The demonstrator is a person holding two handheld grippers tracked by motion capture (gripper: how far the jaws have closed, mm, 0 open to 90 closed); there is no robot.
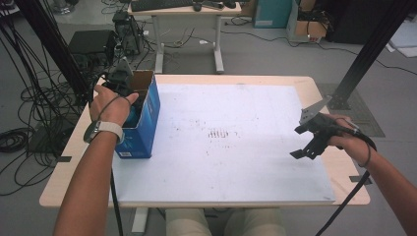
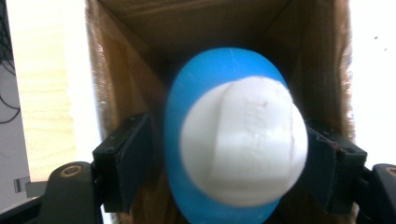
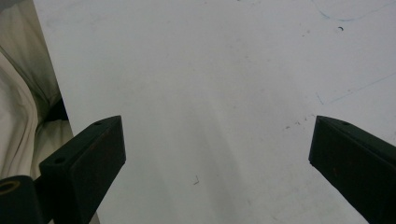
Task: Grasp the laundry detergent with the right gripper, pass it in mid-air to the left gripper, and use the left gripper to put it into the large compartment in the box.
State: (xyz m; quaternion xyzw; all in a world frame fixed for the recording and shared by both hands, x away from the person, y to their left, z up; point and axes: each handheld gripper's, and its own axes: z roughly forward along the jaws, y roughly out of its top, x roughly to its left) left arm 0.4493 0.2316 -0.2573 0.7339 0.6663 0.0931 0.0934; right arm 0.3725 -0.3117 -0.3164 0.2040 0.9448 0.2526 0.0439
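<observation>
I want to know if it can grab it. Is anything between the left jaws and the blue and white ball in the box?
Nothing visible. The blue and white ball sits right between the left gripper's jaws inside the cardboard box.

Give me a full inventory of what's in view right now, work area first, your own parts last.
Box: 1, blue outside, brown cardboard inside, open top, on the table's left side.
Blue-and-white object: 1, rounded, between the left gripper's jaws, inside the box; the left pad appears slightly apart from it.
White board: 1, white with faint scuffs, covering most of the table.
Table: 1, light wood.
Desk: 1, pale, behind the table, with a keyboard on top.
Cables: many, black, on the floor at left.
Left gripper: 1, black, reaching into the box.
Right gripper: 1, black, jaws wide apart above the board's right side, holding nothing.
Wristwatch: 1, pale strap, left wrist.
</observation>
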